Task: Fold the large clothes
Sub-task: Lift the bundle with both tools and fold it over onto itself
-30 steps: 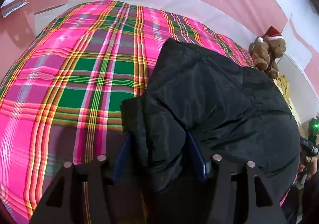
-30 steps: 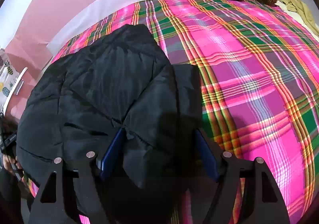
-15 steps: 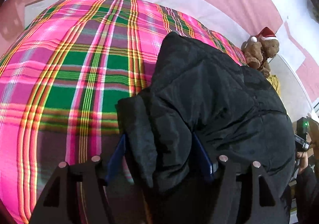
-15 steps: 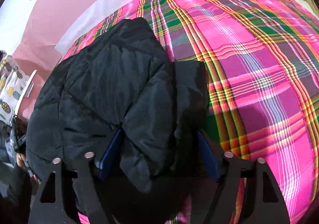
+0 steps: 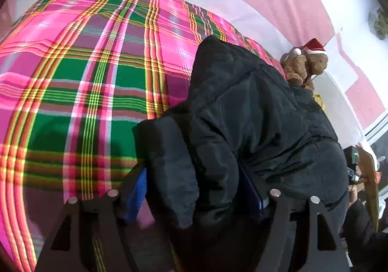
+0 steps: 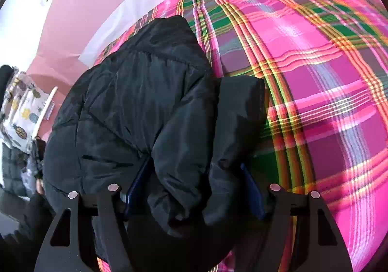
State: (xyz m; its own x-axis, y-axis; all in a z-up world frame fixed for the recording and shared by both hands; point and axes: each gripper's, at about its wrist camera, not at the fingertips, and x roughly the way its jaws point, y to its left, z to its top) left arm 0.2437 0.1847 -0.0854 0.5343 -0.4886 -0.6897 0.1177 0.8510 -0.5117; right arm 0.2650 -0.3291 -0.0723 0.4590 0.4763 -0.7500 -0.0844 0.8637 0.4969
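Left wrist view: left gripper (image 5: pixel 194 189) jaws clamped on a thick bunch of the black quilted puffer jacket (image 5: pixel 254 112), which lies on the pink-green plaid bedspread (image 5: pixel 84 78); slick padding could slip out mid-fold. Right wrist view: right gripper (image 6: pixel 194 189) jaws clamped on jacket (image 6: pixel 145 107) edge; uneven pull risks a skewed fold. No containers visible.
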